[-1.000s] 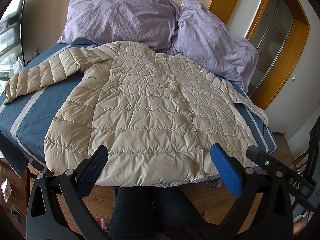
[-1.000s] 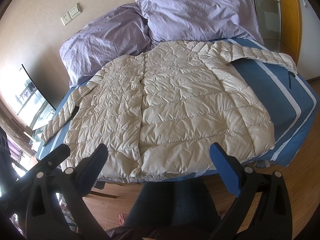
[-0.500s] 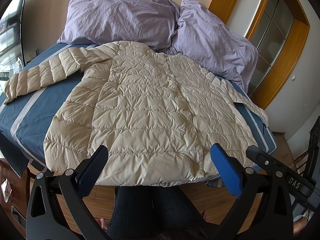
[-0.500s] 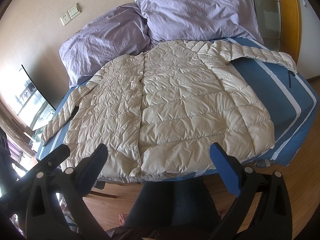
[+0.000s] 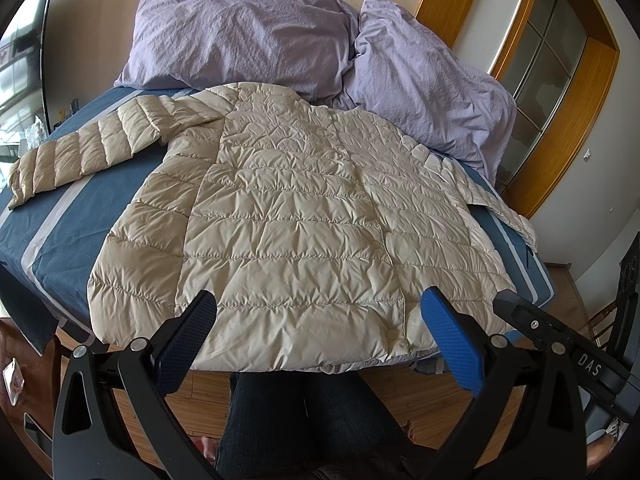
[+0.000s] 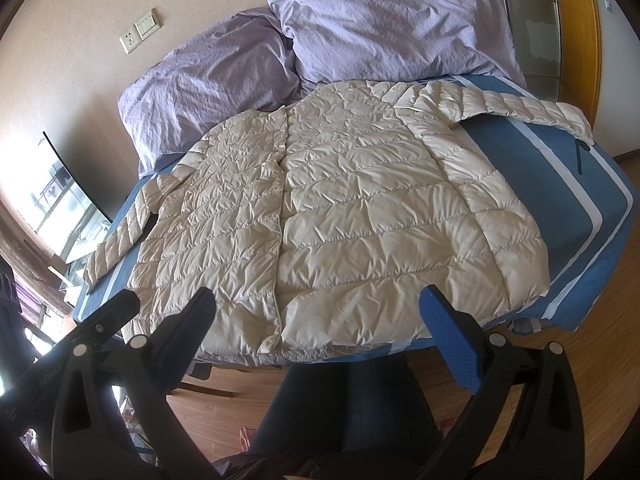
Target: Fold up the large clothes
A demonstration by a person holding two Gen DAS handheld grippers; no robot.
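Observation:
A cream quilted puffer jacket (image 5: 288, 216) lies flat and closed on the bed, both sleeves spread out to the sides, hem at the near edge; it also shows in the right wrist view (image 6: 352, 208). My left gripper (image 5: 318, 340) is open and empty, held just short of the hem, over the bed's near edge. My right gripper (image 6: 316, 336) is open and empty too, at the hem near the front placket. The right gripper's body shows at the right edge of the left wrist view.
The bed has a blue sheet with pale stripes (image 5: 68, 216) (image 6: 560, 184). Two lilac pillows (image 5: 240, 28) (image 6: 384, 20) lie at its head against the wall. A wooden door frame (image 5: 568, 120) stands to the right. The person's legs (image 5: 296, 420) are below, on wooden floor.
Nothing has visibly changed apart from a very slight shift of the right wrist view; both grippers stay open and the jacket lies still.

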